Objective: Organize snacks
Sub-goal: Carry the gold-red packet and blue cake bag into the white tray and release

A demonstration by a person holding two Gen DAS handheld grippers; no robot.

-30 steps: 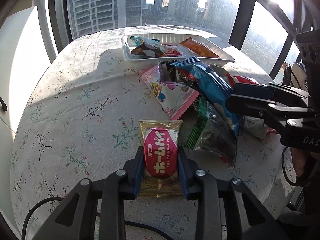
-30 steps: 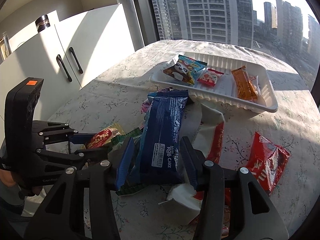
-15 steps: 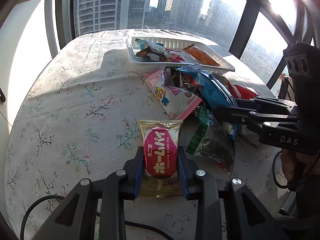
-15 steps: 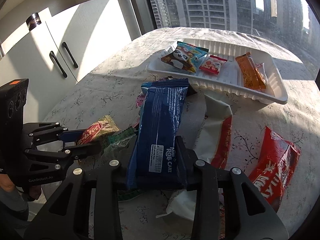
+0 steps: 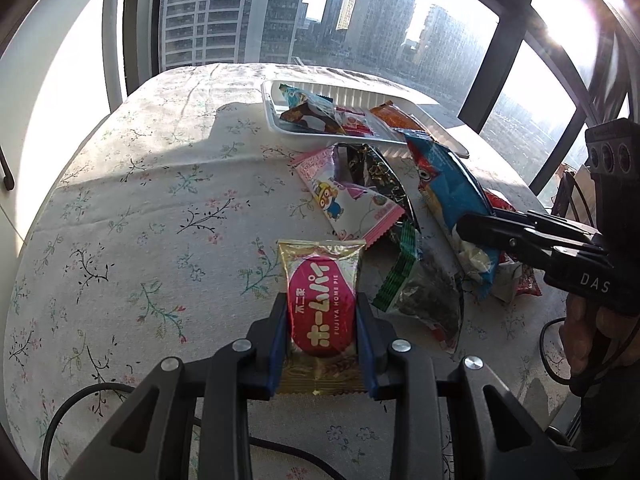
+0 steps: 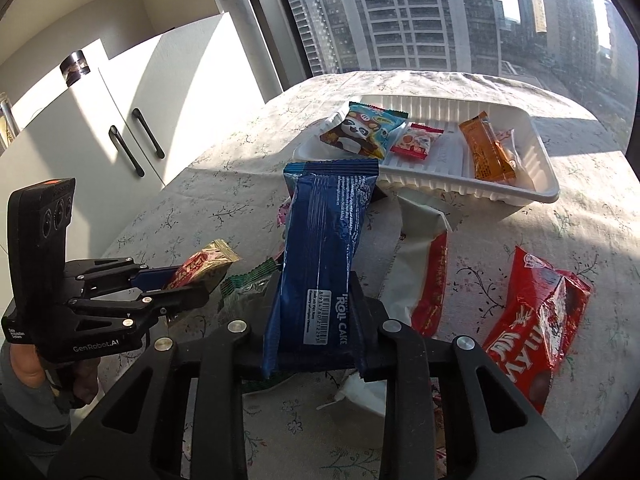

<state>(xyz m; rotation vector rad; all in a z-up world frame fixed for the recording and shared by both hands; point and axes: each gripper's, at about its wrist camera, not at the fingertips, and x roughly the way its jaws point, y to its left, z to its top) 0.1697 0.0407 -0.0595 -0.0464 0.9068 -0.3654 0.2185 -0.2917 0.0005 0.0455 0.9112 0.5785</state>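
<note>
My left gripper [image 5: 322,320] is shut on a gold packet with a pink "Home Pie" label [image 5: 320,264], held just above the floral tablecloth. My right gripper [image 6: 316,300] is closing its jaws on a long blue roll cake pack [image 6: 328,220], and the pads press its lower end. The pack sticks up and away from me over the snack pile. Beyond it stands the white tray [image 6: 536,152], holding a panda packet, a small red packet and an orange bar. The left wrist view shows the right gripper [image 5: 476,228] from the side, with the blue pack [image 5: 444,184] in it.
Loose snacks lie between the grippers and the tray: a pink cartoon packet [image 5: 344,196], a green and dark packet [image 5: 420,292], a white and red pack [image 6: 424,264] and a red pack [image 6: 536,312]. White cabinets [image 6: 120,128] stand left of the table. Windows are behind it.
The right jaws have closed from wide apart onto the blue roll cake pack and raised it off the pile. The left gripper has kept its hold on the gold packet.
</note>
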